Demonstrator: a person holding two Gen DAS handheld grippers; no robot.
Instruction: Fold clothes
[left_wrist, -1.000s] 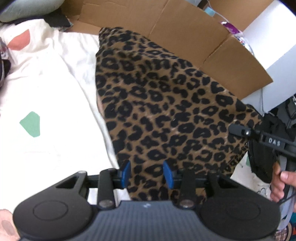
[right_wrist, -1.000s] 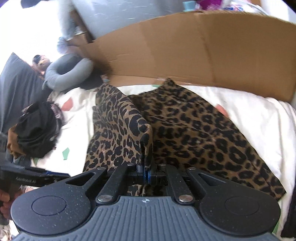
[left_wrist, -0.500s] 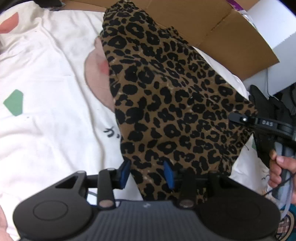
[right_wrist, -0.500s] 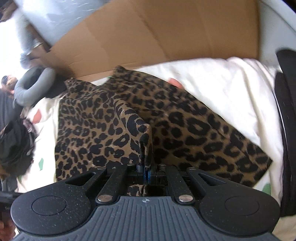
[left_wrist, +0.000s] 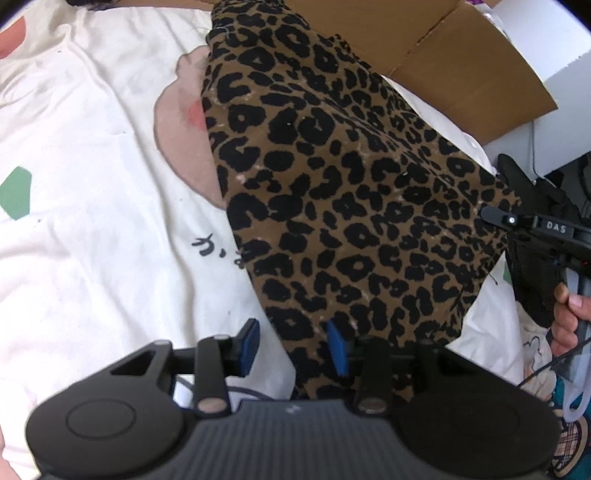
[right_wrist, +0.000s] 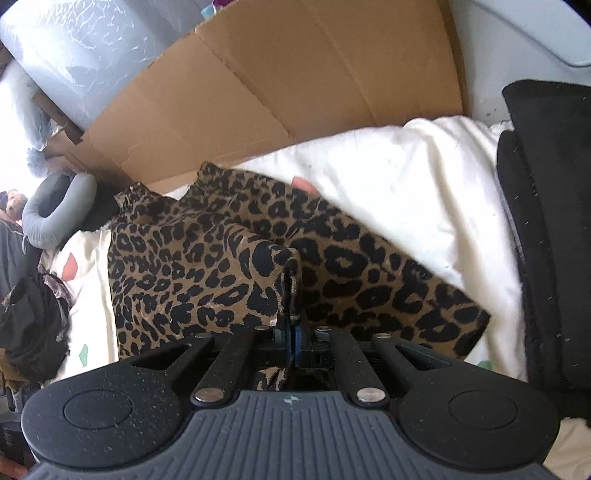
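Below my left gripper (left_wrist: 291, 349), which tips steeply down toward the bed, the leopard-print garment (left_wrist: 351, 206) runs from six o'clock up to twelve in the left wrist view. Its jaws stand partly spread, blue pads (left_wrist: 249, 345) apart; the garment's near corner lies between and beneath them, and I cannot tell whether either pad presses the cloth. At three o'clock in that view I see my right gripper (left_wrist: 491, 216) side-on, a black bar reaching to the garment's right corner, with the hand (left_wrist: 569, 317) curled round its handle below.

From the right wrist view, the right gripper (right_wrist: 290, 338) slants down less steeply. Its jaws are pressed together on a raised fold of the leopard-print garment (right_wrist: 207, 266), which stands up in a narrow ridge straight above the pads at centre frame. One layer drapes off toward nine o'clock; a second, flatter panel stretches away toward four o'clock.

That cloth looks like a soft knit, tan with dense black blotches, hemmed along the pinched edge. Under it lies a cream bedsheet (left_wrist: 92, 258), rumpled, printed with green and pink shapes and some dark script. Smooth brown cardboard (right_wrist: 295, 92), creased into flat panels, stands along the far edge from ten to one o'clock. A grey neck pillow (right_wrist: 55, 210) curls at nine o'clock, and black fabric (right_wrist: 554, 221) is stacked at three.
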